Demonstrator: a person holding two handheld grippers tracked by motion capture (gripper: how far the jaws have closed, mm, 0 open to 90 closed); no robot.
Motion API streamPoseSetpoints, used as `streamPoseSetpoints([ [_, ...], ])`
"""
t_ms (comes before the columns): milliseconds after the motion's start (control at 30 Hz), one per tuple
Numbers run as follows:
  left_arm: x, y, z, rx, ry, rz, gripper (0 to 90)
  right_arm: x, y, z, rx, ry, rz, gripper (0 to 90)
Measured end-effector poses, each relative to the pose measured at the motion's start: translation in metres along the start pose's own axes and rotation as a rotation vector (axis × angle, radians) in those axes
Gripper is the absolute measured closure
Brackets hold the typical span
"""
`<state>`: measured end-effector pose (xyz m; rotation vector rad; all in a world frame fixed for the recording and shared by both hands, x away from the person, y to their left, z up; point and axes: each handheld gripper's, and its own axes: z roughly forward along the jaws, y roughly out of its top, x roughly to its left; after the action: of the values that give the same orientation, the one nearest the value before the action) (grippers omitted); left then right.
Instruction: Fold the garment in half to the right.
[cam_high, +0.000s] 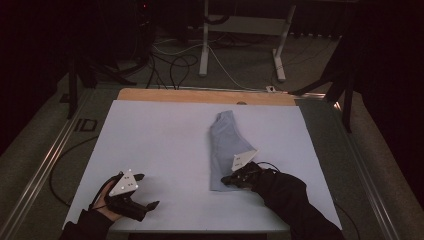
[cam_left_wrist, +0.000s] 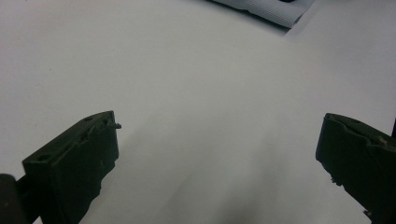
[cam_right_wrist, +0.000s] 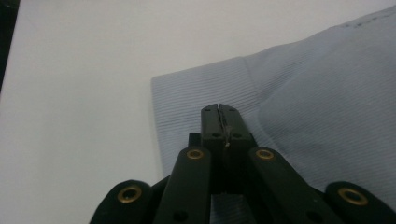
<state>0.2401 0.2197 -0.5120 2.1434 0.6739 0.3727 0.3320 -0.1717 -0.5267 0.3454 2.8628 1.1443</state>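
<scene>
A pale blue ribbed cloth (cam_high: 225, 142) lies folded into a long strip on the white table cover (cam_high: 155, 135), right of centre. My right gripper (cam_high: 224, 180) is at the cloth's near end, low over it. In the right gripper view its jaws are pressed together, the right gripper (cam_right_wrist: 219, 109) over the cloth (cam_right_wrist: 317, 121) just inside its corner; whether any fabric is pinched I cannot tell. My left gripper (cam_high: 149, 190) rests at the near left of the table, and the left gripper (cam_left_wrist: 217, 140) stands wide open over bare cover. A corner of the cloth (cam_left_wrist: 275, 9) is far ahead of it.
A strip of wooden tabletop (cam_high: 200, 95) runs along the far edge of the cover. Beyond it stand a white metal frame (cam_high: 205, 45) and loose cables (cam_high: 175, 65) on the floor. Metal rails (cam_high: 45, 165) flank the table.
</scene>
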Motion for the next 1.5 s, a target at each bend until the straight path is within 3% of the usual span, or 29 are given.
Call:
streamPoseSetpoints([
  [200, 0.0, 0.001, 0.0, -0.002, 0.001, -0.001, 0.6, 0.006, -0.002, -0.001, -0.001, 0.008, -0.022, 90.0],
  [433, -0.001, 0.001, 0.0, 0.001, -0.002, 0.003, 0.6, 0.003, -0.002, -0.002, -0.024, 0.016, 0.022, 90.0],
  [633, 0.0, 0.0, 0.0, 0.001, -0.002, 0.003, 0.6, 0.004, 0.005, -0.011, -0.054, -0.024, -0.001, 89.9],
  [700, 0.0, 0.001, 0.0, -0.001, -0.002, 0.003, 0.6, 0.0, 0.005, -0.013, -0.077, -0.045, 0.026, 80.8],
  [800, 0.0, 0.001, -0.001, -0.002, 0.0, 0.007, 0.6, 0.0, 0.006, -0.014, -0.083, -0.057, 0.022, 76.2],
  [867, 0.0, 0.001, -0.001, -0.001, 0.001, 0.006, 0.6, 0.003, 0.008, -0.014, -0.084, -0.055, 0.021, 60.4],
  [967, -0.002, 0.001, 0.0, 0.004, 0.0, 0.012, 0.6, 0.002, 0.01, -0.015, -0.1, -0.034, 0.039, 43.7],
  [1000, -0.002, 0.001, 0.001, 0.007, 0.001, 0.014, 0.6, 0.002, 0.011, -0.017, -0.114, -0.052, 0.052, 37.6],
  [1033, -0.002, 0.001, 0.001, 0.007, 0.001, 0.014, 0.6, 0.002, 0.011, -0.017, -0.114, -0.052, 0.052, 37.6],
  [1133, -0.001, 0.001, 0.0, 0.009, 0.0, 0.012, 0.6, 0.0, 0.012, -0.021, -0.129, -0.065, 0.093, 27.1],
  [1167, -0.001, 0.001, 0.0, 0.008, -0.001, 0.012, 0.6, -0.001, 0.013, -0.024, -0.142, -0.069, 0.107, 19.8],
  [1233, -0.001, 0.001, 0.0, 0.006, -0.001, 0.011, 0.6, -0.002, 0.013, -0.025, -0.147, -0.073, 0.11, 15.6],
  [1267, -0.001, 0.001, 0.0, 0.007, 0.0, 0.013, 0.6, -0.004, 0.013, -0.028, -0.154, -0.051, 0.119, 9.1],
  [1367, -0.002, 0.002, 0.0, 0.007, -0.001, 0.015, 0.6, -0.005, 0.013, -0.031, -0.16, -0.067, 0.127, 9.1],
  [1500, -0.002, 0.001, -0.002, 0.004, 0.001, 0.013, 0.6, -0.01, 0.01, -0.038, -0.211, -0.091, 0.144, 8.9],
])
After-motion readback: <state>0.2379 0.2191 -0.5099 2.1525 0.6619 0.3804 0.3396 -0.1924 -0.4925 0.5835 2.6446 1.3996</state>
